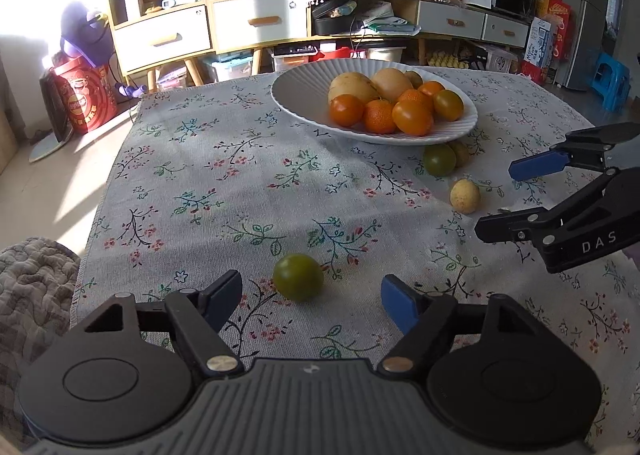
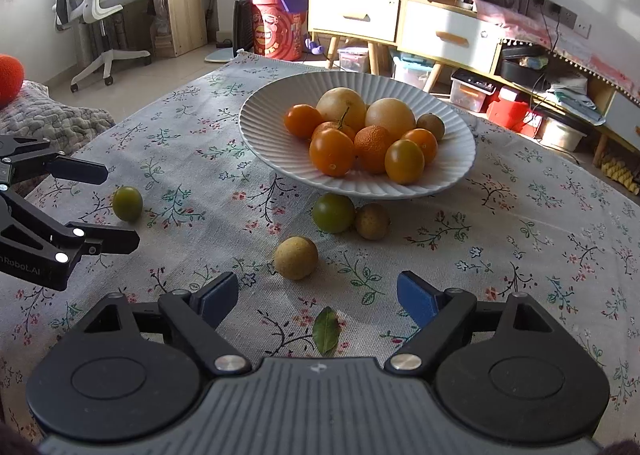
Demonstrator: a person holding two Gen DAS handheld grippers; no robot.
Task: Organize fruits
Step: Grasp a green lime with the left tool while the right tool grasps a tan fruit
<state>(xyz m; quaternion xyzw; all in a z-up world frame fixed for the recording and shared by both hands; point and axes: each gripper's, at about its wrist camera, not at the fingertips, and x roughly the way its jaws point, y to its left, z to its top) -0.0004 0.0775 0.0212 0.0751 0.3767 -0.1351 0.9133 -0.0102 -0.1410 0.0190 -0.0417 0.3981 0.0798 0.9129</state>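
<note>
Worktop covered by a floral cloth (image 2: 520, 223). White ribbed plate (image 2: 272, 159) of fruit resting on the cloth. Just in front of the plate's near rim, a green fruit (image 2: 333, 212) touching a brownish one (image 2: 372, 221). Nearer than those, a yellow fruit (image 2: 296, 257). Far left of the plate, a lone green fruit (image 2: 127, 203). Nearest, a green leaf (image 2: 327, 331).

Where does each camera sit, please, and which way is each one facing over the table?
Left wrist: on the left gripper, facing a green fruit, with the right gripper entering from the right.
Right wrist: on the right gripper, facing a yellow fruit, with the left gripper entering from the left.
Shared: the white plate of fruit on the floral cloth.
</note>
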